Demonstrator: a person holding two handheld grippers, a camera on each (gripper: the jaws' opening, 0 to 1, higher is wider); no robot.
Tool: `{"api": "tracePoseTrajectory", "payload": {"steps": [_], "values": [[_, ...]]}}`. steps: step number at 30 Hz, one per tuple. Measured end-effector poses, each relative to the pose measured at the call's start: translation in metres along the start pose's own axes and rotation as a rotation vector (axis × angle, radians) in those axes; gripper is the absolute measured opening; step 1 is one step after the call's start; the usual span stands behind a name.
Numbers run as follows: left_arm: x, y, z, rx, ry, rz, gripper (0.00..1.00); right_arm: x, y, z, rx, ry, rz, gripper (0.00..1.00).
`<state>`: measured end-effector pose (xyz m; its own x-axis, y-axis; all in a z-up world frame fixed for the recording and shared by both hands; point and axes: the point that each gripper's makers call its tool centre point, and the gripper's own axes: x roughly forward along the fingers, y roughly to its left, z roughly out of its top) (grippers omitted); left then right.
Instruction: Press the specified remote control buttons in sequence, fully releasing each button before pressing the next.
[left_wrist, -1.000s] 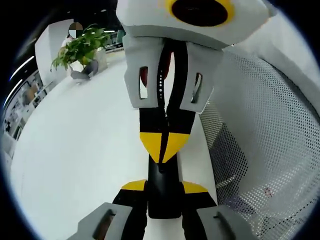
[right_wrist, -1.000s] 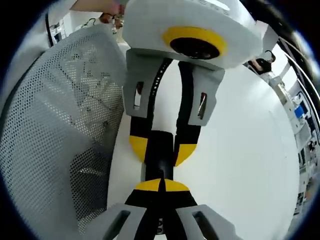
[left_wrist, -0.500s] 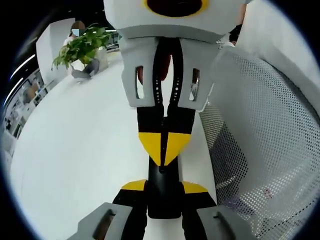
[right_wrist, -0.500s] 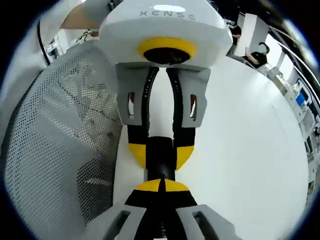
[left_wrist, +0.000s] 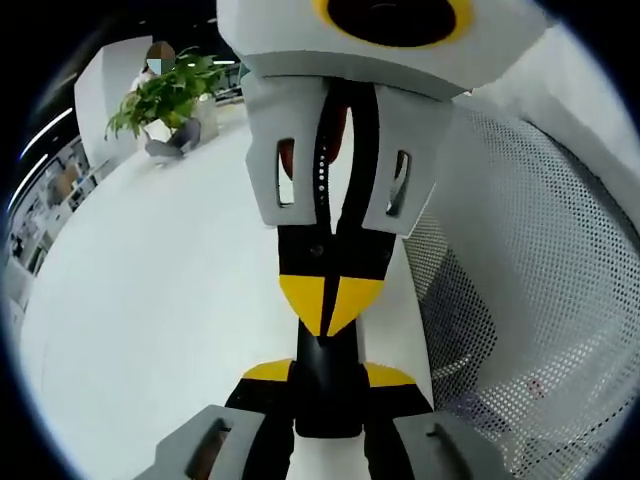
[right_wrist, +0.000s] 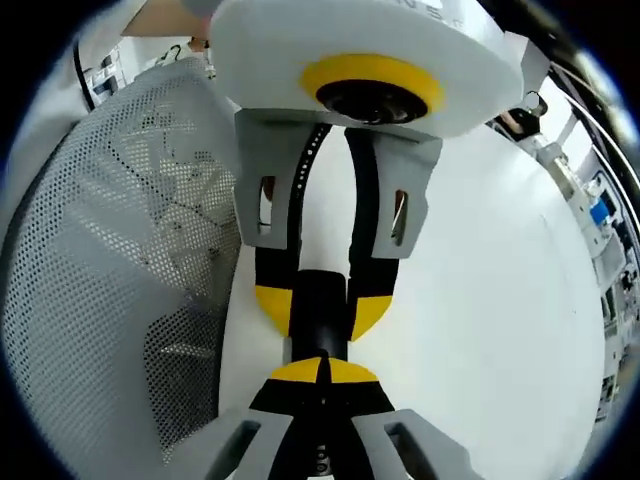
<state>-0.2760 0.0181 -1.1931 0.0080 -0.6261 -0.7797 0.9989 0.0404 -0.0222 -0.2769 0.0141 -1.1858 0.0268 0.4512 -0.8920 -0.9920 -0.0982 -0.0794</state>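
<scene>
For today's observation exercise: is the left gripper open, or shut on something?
Shut on the black remote: the left gripper has a yellow tip against each side.

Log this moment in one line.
left gripper: shut on slim black remote control | right gripper: shut, tips touching remote | under them: white table

An open-plan office or lab — a wide white tabletop (left_wrist: 150, 300) carries a leafy green potted plant (left_wrist: 165, 95) at its far edge, a white perforated mesh chair back (right_wrist: 110, 270) stands beside it, and cluttered desks with equipment (right_wrist: 600, 215) line the background.
</scene>
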Motion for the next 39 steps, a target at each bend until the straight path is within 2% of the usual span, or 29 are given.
{"api": "tracePoseTrajectory", "payload": {"steps": [3,5,9,11,17,26,29,34,39], "values": [[-0.0001,0.0001,0.0002,0.0,0.0,-0.001,0.24,-0.0022,-0.0013,0.0009,0.055,-0.063,0.026,0.0],[0.0,0.0001,0.0003,0.001,0.003,-0.001,0.24,-0.0038,-0.0011,0.0013,0.116,-0.081,0.03,0.0],[0.0002,0.0,0.0008,0.002,0.008,0.0,0.24,-0.0035,-0.0025,0.0045,0.059,-0.074,0.004,0.0],[0.0003,0.0001,0.0008,0.001,0.008,0.0,0.24,-0.0008,0.0006,0.0078,0.063,-0.08,0.025,0.0],[0.0004,0.0001,0.0009,0.004,0.013,0.001,0.24,0.0011,0.001,0.0062,0.027,-0.052,0.01,0.0],[0.0013,-0.0003,0.0012,0.001,0.038,0.009,0.24,0.0024,-0.0018,0.0072,0.132,-0.041,-0.011,0.0],[0.0015,-0.0001,0.0009,-0.013,0.04,0.017,0.24,0.0033,-0.0014,0.0071,0.131,-0.027,-0.028,0.0],[0.002,0.0,0.0015,-0.017,0.053,0.023,0.24,0.0025,-0.0026,0.0056,0.163,-0.065,-0.073,0.0],[0.0027,0.0004,0.002,-0.009,0.081,0.02,0.24,0.0022,-0.0039,0.0061,0.17,-0.089,-0.077,0.0]]}}
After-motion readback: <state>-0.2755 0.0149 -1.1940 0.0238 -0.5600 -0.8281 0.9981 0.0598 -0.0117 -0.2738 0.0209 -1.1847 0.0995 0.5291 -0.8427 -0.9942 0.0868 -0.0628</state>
